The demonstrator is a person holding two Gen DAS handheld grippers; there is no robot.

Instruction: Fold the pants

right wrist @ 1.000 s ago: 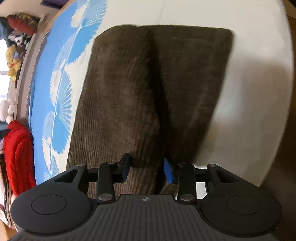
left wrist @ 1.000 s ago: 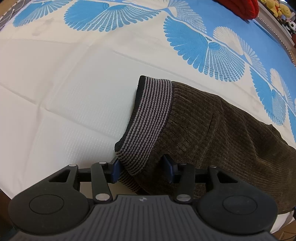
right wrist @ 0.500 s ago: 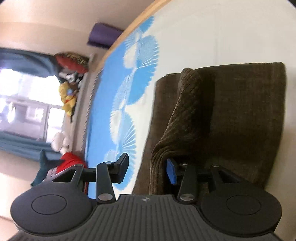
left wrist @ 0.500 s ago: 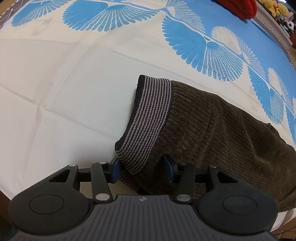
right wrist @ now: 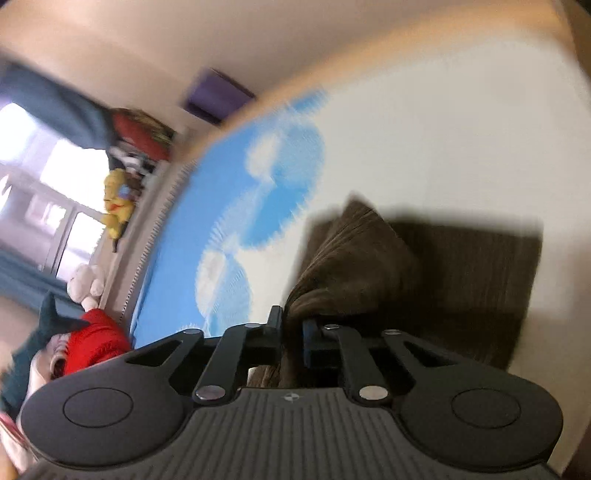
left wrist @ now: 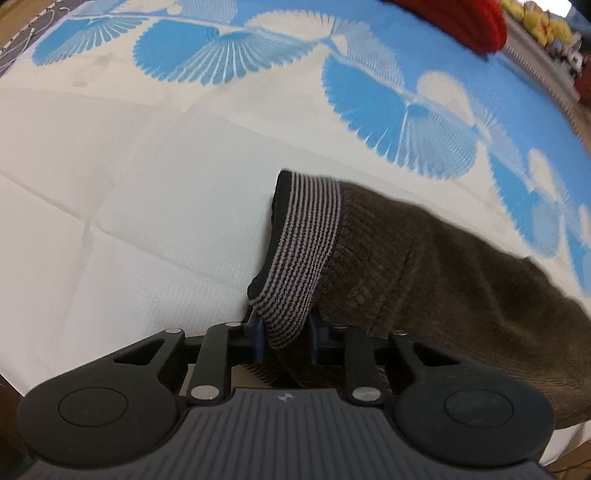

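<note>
Dark brown corduroy pants (left wrist: 424,273) lie on a white mattress, their grey-and-black striped waistband (left wrist: 303,254) towards me in the left wrist view. My left gripper (left wrist: 285,338) has its jaws closing on the near corner of that waistband, and the blue pads press the cloth from both sides. In the right wrist view the pants (right wrist: 461,273) lie with one end pulled up into a ridge. My right gripper (right wrist: 293,332) is shut on that raised fold of brown cloth and holds it above the mattress.
The mattress (left wrist: 129,206) is white near me and has a blue fan pattern (left wrist: 402,110) farther off. A red knitted garment (left wrist: 465,22) lies at its far edge. Soft toys (right wrist: 116,206) and a red garment (right wrist: 96,339) sit beside the bed by a window.
Both grippers have closed on the pants, the left on the waistband corner, the right on the other end. The right gripper has risen and tilted up, lifting a fold of cloth.
</note>
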